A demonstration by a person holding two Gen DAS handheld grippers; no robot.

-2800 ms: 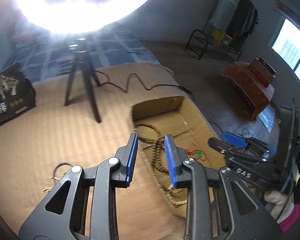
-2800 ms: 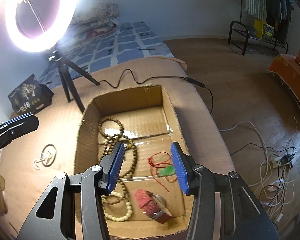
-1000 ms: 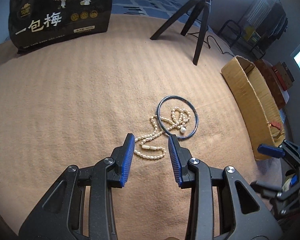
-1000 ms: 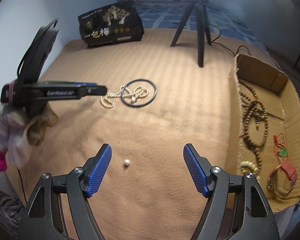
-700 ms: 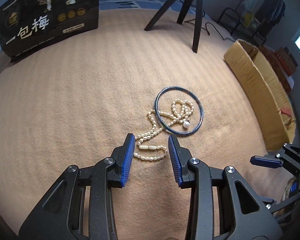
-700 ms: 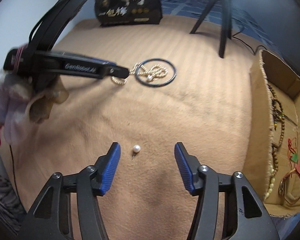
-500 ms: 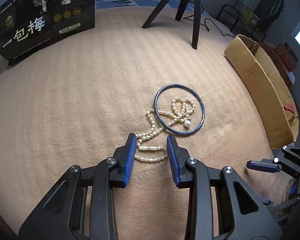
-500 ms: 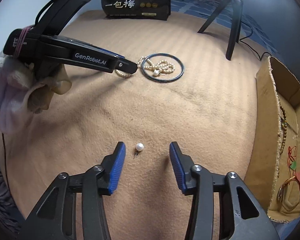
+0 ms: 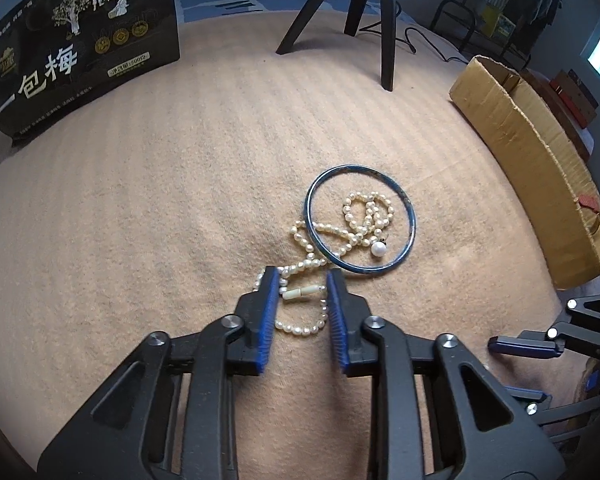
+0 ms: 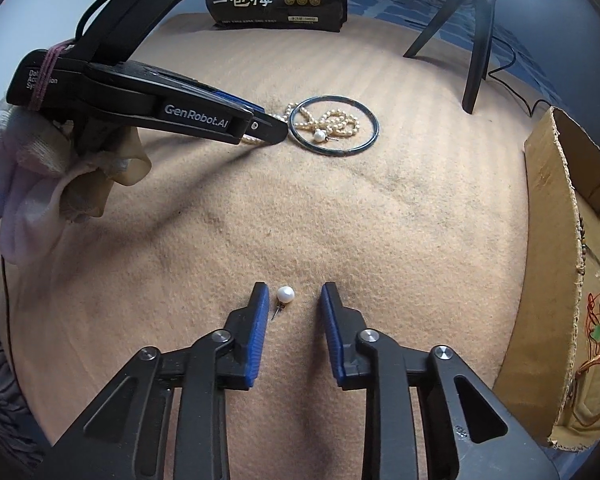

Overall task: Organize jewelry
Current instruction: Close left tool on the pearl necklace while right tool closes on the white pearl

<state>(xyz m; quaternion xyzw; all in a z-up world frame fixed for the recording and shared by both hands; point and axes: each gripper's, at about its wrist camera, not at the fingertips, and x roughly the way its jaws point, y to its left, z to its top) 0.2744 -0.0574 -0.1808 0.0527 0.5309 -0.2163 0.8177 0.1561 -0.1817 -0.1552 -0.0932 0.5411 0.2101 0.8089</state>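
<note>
On the tan blanket lies a white pearl necklace (image 9: pixel 300 329), partly looped through a blue bangle (image 9: pixel 412 224). My left gripper (image 9: pixel 302 280) points down over the necklace's clasp end. Its jaws are closing, with the clasp and a loop of pearls between the pads and a gap still showing. A single pearl stud (image 10: pixel 285 293) lies between the fingers of my right gripper (image 10: pixel 294 294). Those jaws are closing too, and neither pad touches the stud. The left gripper (image 10: pixel 274 133) also shows in the right wrist view, beside the bangle (image 10: pixel 374 128).
An open cardboard box (image 10: pixel 548 240) holding bead strands and a red cord stands at the right. A black printed bag (image 9: pixel 80 40) and black tripod legs (image 9: pixel 386 40) stand at the far side. A gloved hand (image 10: pixel 60 176) holds the left gripper.
Both grippers left the box and came down over the blanket, the left onto the necklace, the right onto the stud. Both pairs of jaws have narrowed around them, the right most.
</note>
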